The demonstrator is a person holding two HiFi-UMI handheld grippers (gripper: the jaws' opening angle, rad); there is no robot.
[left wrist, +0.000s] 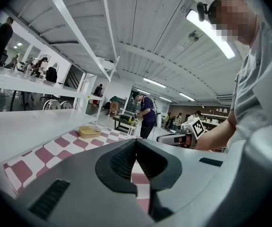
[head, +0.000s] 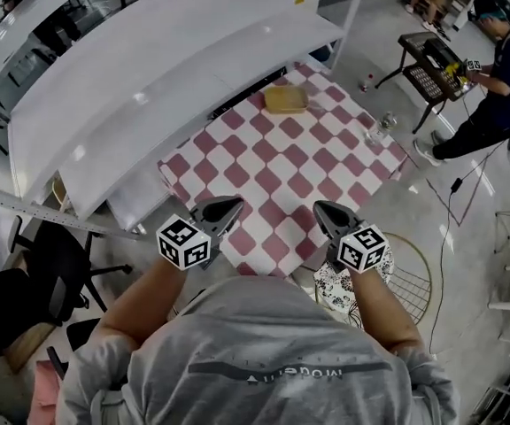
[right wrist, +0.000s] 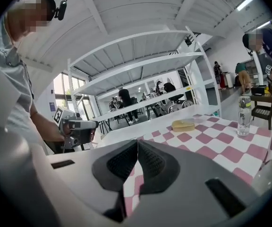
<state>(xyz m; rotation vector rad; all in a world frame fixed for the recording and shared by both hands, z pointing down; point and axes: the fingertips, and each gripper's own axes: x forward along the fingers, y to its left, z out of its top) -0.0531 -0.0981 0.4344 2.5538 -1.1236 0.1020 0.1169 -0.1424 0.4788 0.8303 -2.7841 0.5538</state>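
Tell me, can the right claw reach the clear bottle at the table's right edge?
Probably yes. Only bare checkered cloth lies between the right claw and the bottle; nothing stands in the way. The claw is shut, though, so it must open first.

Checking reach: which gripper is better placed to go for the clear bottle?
Right, probably. The bottle stands at the table's right edge, on the right gripper's side; the left gripper is farther off.

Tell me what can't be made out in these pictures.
Tan container: its contents, too small in the head view, side-on in both gripper views.
Bottle: its label, too small wherever it shows.
Checkered table: near part, covered by the body of the right gripper in its view.
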